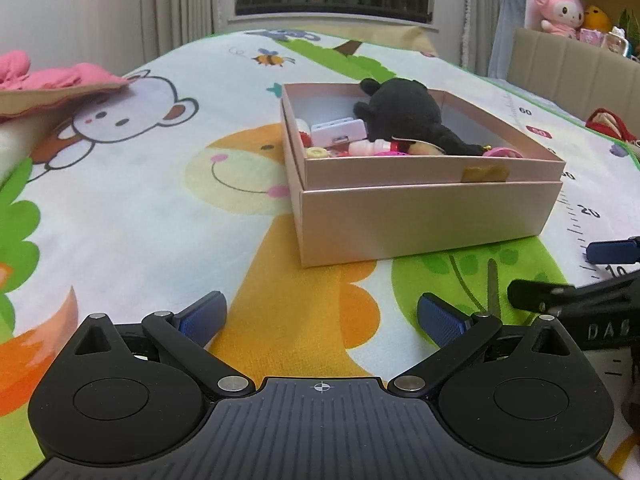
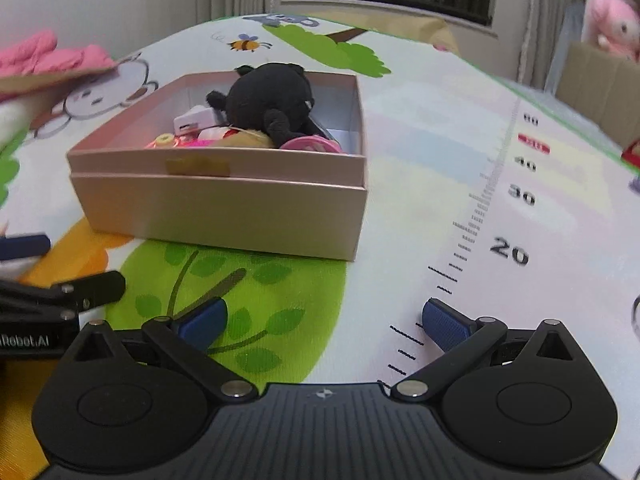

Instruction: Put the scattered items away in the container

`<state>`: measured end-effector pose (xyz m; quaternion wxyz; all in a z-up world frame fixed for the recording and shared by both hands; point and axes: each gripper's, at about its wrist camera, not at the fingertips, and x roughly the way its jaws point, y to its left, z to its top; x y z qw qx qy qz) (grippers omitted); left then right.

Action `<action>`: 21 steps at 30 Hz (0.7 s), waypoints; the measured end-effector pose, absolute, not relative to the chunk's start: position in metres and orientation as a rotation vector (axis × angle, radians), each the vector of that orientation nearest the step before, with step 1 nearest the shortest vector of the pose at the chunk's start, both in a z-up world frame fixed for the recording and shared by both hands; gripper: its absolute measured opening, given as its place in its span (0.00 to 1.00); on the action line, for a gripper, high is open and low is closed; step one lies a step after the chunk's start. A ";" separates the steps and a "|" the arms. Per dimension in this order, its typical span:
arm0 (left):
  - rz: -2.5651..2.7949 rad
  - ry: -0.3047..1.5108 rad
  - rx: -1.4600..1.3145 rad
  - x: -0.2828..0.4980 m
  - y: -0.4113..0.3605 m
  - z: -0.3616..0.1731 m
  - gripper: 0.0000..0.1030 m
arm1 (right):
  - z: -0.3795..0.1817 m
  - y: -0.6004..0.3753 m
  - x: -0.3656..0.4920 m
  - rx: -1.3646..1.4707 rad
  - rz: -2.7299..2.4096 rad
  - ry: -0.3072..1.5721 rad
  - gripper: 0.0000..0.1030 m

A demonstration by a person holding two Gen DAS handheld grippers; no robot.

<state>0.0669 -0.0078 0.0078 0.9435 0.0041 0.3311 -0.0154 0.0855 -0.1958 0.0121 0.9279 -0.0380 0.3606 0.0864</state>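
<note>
A pink cardboard box (image 1: pixel 424 216) stands on the cartoon play mat, also in the right wrist view (image 2: pixel 224 216). Inside lie a black plush toy (image 1: pixel 412 116) (image 2: pixel 272 100), a white case (image 1: pixel 338 130) (image 2: pixel 194 118), a pink round item (image 2: pixel 308 145) and other small toys. My left gripper (image 1: pixel 322 318) is open and empty, low over the mat in front of the box. My right gripper (image 2: pixel 324 322) is open and empty, just right of the left one; its fingers (image 1: pixel 612 250) show at the left view's right edge.
A pink cushion (image 1: pixel 52 80) lies at the mat's far left. A beige upholstered edge (image 1: pixel 568 68) with plush toys (image 1: pixel 558 4) stands at the far right. A red item (image 1: pixel 608 122) lies at the mat's right edge. Window and curtains are behind.
</note>
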 end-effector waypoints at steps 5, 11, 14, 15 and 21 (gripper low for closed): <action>-0.021 0.681 0.032 0.070 -0.011 0.007 1.00 | 0.010 -0.197 0.075 -0.064 0.080 0.708 1.00; -0.022 0.685 0.029 0.071 -0.011 0.007 1.00 | 0.005 -0.199 0.072 -0.050 0.067 0.689 1.00; -0.023 0.685 0.025 0.071 -0.011 0.007 1.00 | 0.004 -0.198 0.072 -0.051 0.067 0.689 1.00; -0.023 0.686 0.025 0.071 -0.011 0.007 1.00 | 0.004 -0.197 0.072 -0.056 0.066 0.689 1.00; -0.023 0.686 0.025 0.071 -0.011 0.007 1.00 | 0.004 -0.197 0.071 -0.052 0.066 0.688 1.00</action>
